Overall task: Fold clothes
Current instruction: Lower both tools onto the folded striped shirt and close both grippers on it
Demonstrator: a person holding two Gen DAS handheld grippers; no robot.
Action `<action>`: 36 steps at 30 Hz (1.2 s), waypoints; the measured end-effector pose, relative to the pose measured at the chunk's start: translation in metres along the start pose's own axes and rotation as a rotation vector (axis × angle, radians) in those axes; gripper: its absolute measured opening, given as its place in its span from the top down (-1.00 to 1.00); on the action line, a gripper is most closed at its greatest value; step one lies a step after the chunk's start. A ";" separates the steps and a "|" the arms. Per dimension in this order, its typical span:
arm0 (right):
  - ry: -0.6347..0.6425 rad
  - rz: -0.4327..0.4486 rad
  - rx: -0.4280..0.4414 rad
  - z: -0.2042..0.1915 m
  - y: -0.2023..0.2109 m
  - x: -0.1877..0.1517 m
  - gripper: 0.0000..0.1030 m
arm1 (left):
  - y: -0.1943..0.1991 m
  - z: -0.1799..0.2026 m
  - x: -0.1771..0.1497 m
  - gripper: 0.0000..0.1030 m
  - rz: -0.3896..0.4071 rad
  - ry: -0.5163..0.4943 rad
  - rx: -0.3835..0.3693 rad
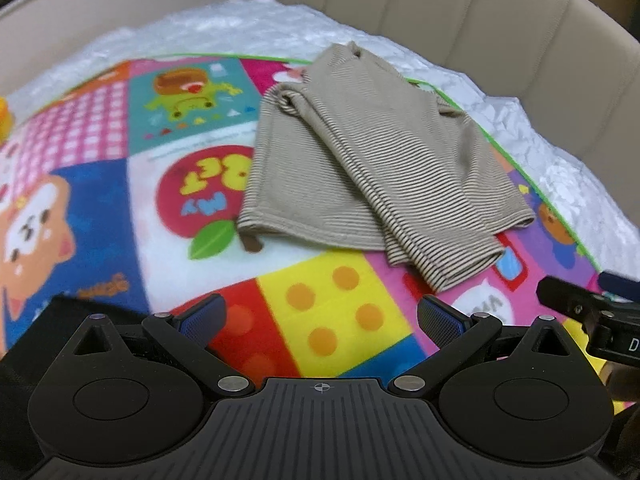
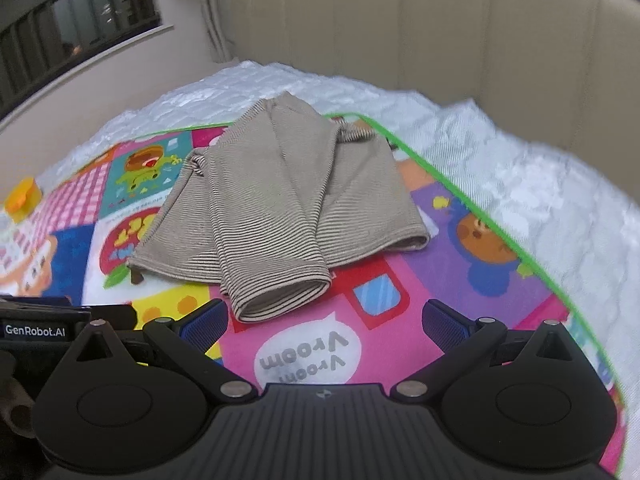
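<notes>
Our left claw (image 1: 320,320) and right claw (image 2: 324,320) hang wide apart, holding nothing — the beige striped knit top (image 2: 280,200) lies half-folded. Next we grab its near sleeve cuff (image 2: 280,300).

Near side: bare play mat (image 2: 304,356) is lying open between both tools and the striped garment (image 2: 276,200).
Left side: the mat is lying free, only a small yellow toy (image 2: 22,198) is sitting at its far edge.
Back and right: the padded headboard (image 2: 400,20) is closing the way.
Between tools: the left tool (image 1: 320,318) and right tool (image 2: 325,320) are standing close side by side.
</notes>
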State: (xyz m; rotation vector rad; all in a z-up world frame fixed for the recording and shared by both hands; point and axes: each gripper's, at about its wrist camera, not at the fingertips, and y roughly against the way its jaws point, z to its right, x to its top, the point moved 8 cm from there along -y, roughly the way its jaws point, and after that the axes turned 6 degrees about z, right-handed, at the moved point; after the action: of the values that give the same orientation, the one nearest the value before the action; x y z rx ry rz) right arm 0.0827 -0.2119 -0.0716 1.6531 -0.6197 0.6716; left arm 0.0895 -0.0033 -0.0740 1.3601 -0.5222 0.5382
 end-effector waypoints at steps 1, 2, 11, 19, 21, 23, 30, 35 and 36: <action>-0.015 -0.017 -0.002 0.004 -0.006 0.001 -1.00 | -0.004 0.001 0.006 -1.00 -0.001 -0.012 -0.003; -0.011 -0.027 -0.013 0.006 -0.011 0.003 -1.00 | -0.009 0.002 0.013 -1.00 -0.001 -0.026 -0.003; 0.095 -0.067 -0.064 0.012 -0.077 0.040 -1.00 | -0.074 0.002 0.075 -1.00 -0.009 -0.103 -0.006; 0.015 -0.053 0.017 0.018 -0.158 0.087 -1.00 | -0.133 -0.013 0.115 -1.00 0.017 -0.148 -0.044; -0.028 -0.036 0.071 0.019 -0.176 0.099 -1.00 | -0.147 -0.018 0.122 -1.00 0.032 -0.132 -0.088; -0.049 -0.027 0.101 0.021 -0.191 0.107 -1.00 | -0.157 -0.025 0.124 -1.00 0.035 -0.111 -0.112; -0.083 -0.068 0.092 0.043 -0.220 0.108 -1.00 | -0.181 -0.051 0.130 -1.00 0.036 -0.118 -0.123; -0.180 -0.095 0.121 0.057 -0.224 0.098 -1.00 | -0.195 -0.056 0.126 -1.00 0.002 -0.085 -0.143; -0.199 -0.095 0.123 0.059 -0.226 0.098 -1.00 | -0.197 -0.056 0.125 -1.00 -0.002 -0.081 -0.141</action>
State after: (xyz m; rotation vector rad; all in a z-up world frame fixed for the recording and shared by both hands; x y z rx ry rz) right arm 0.3179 -0.2355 -0.1626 1.8672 -0.6476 0.4878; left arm 0.3133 0.0337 -0.1519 1.2517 -0.6133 0.4380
